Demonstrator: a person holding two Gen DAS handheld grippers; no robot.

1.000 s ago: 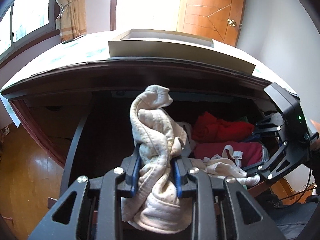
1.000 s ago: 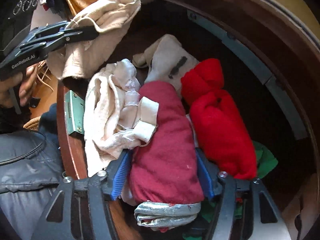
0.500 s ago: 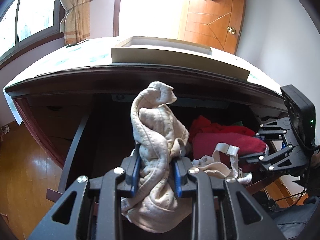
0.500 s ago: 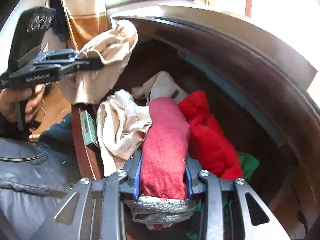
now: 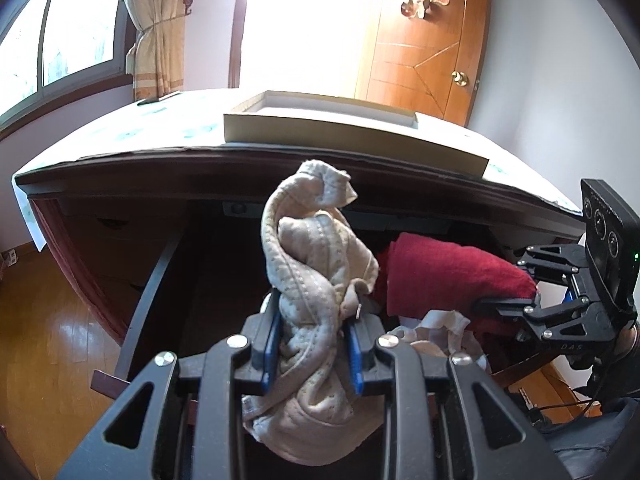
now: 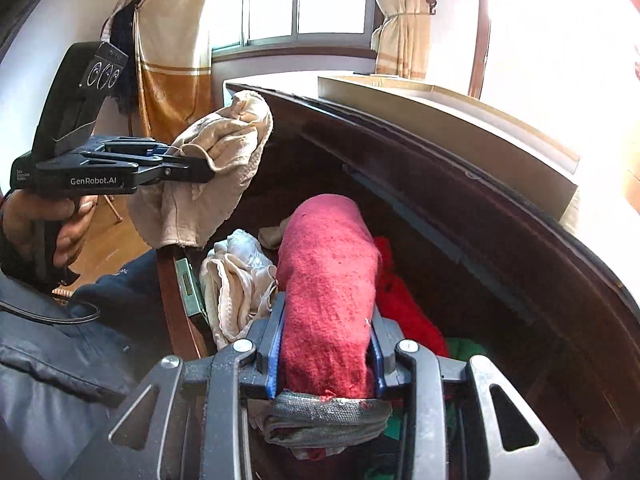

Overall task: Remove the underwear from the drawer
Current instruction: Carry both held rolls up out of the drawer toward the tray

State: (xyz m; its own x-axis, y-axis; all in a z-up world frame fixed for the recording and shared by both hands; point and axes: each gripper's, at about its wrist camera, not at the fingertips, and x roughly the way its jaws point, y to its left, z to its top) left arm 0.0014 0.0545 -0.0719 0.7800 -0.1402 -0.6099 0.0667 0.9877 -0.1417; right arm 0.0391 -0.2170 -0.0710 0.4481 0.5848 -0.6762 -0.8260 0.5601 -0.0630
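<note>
The red underwear (image 6: 328,292), a rolled piece with a grey waistband at its near end, is pinched between the blue pads of the right gripper (image 6: 326,354) and is raised above the open drawer (image 6: 176,312). These jaws have just been closing, and the roll now fills the gap between them. The cream underwear (image 5: 316,320), one twisted piece, is clamped in the left gripper (image 5: 314,354), jaws pressed on the cloth, near the front of the drawer.

Writing: the right wrist view reads "GenRobot.AI" on the side of the left gripper (image 6: 120,168). The left wrist view shows letters on the right gripper (image 5: 560,300), too small to read with certainty.

Count in the drawer: one pale bundle (image 6: 236,280) left of the red roll, one brighter red garment (image 6: 404,308) to its right, and one green item (image 6: 464,352) beyond that.

Only the right wrist view shows the person's hand (image 6: 52,220) on the left gripper's handle, the dark sleeve (image 6: 60,360) and the metal lock plate (image 6: 188,288) on the drawer front. Only the left wrist view shows the wooden door (image 5: 424,44) with its brass knob (image 5: 459,77). Both show a flat box (image 5: 352,136) on the desk top, and curtains (image 5: 156,28) at the window.
</note>
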